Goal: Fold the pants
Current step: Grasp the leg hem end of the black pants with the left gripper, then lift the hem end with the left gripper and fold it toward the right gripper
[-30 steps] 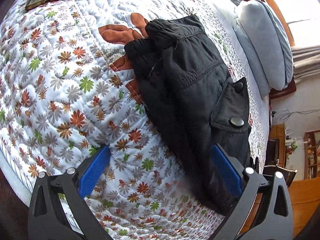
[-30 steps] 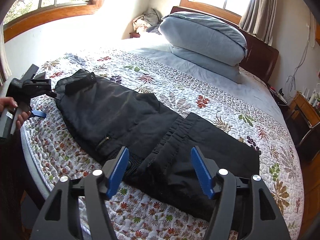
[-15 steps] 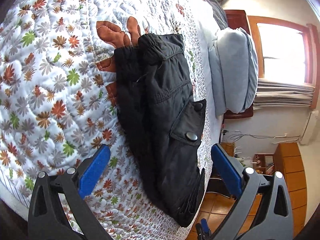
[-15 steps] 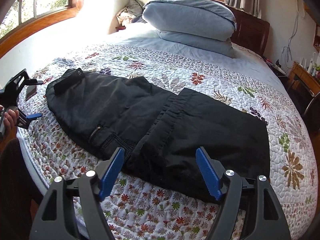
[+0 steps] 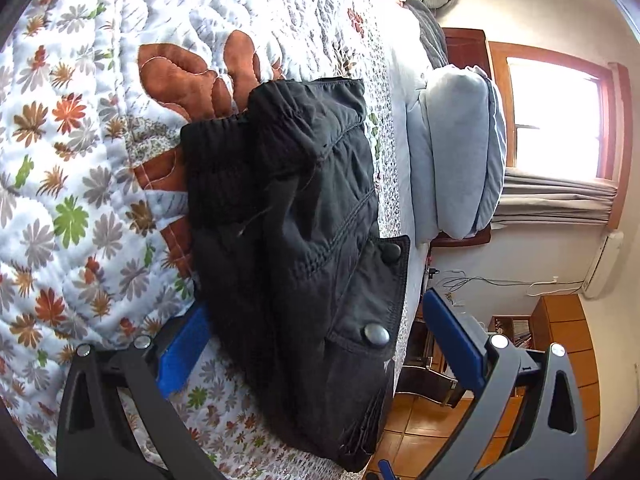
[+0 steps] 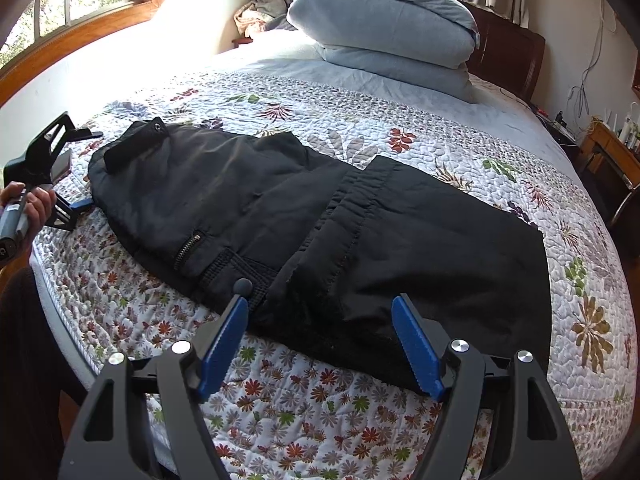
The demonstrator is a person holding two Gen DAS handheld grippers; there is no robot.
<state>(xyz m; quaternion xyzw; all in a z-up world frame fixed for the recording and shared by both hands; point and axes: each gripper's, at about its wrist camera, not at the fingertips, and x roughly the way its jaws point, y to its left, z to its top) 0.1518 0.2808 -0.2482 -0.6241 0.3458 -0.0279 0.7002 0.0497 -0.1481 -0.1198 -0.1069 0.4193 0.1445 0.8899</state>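
Black pants [image 6: 320, 216] lie flat across the floral quilt [image 6: 304, 420], partly folded, one layer lapping over the other near the middle. In the left wrist view the pants [image 5: 296, 248] show a pocket flap with two snaps. My left gripper [image 5: 312, 344] is open, its fingers astride the near end of the pants. It also shows in the right wrist view [image 6: 60, 168], held by a hand at the pants' left end. My right gripper [image 6: 320, 340] is open, just at the pants' front edge, holding nothing.
Two stacked blue-grey pillows [image 6: 384, 28] lie at the head of the bed by a dark headboard [image 6: 508, 56]. A wooden nightstand [image 6: 612, 152] stands to the right. The bed's edge [image 6: 60, 320] drops off at the left.
My left gripper has closed in on the pants' end, so the fabric now sits between its fingers. My right gripper has moved nearer to the front edge.
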